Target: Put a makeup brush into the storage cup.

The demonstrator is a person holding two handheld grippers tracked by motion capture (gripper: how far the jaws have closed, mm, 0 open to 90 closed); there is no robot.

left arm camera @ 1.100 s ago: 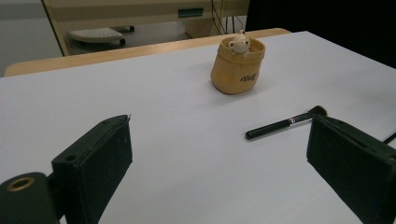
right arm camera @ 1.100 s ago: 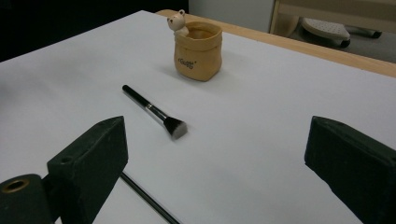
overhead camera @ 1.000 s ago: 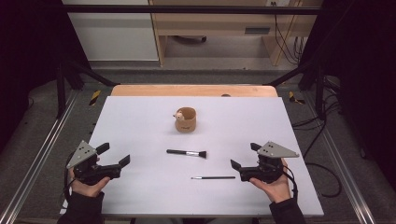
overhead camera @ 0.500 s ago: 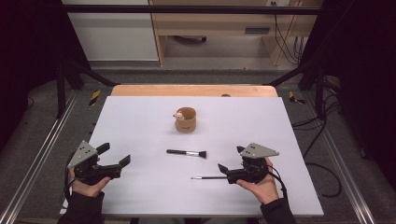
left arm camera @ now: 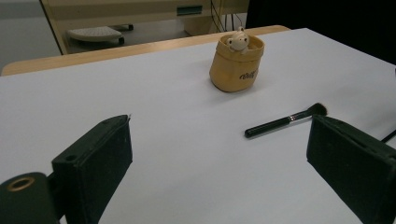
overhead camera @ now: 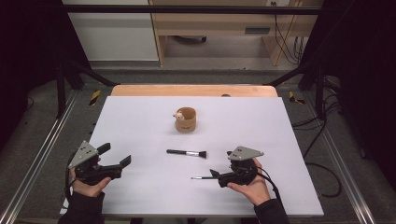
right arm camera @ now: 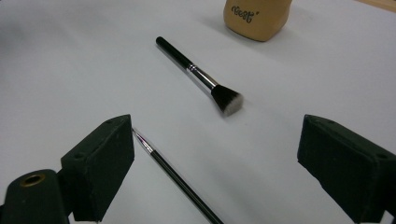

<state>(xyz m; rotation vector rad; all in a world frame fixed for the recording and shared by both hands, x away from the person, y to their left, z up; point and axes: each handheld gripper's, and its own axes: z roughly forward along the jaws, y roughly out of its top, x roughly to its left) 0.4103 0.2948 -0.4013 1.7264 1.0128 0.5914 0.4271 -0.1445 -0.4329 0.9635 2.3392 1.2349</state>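
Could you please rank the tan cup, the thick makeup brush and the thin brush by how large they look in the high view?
1. tan cup, bulkiest
2. thick makeup brush
3. thin brush, slimmest; its full length is partly hidden by the right gripper.

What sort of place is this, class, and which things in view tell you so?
Probably a lab or recording workspace: a white table framed by dark metal rails, cables trailing across the grey floor, and a person's hand-held claws over the table.
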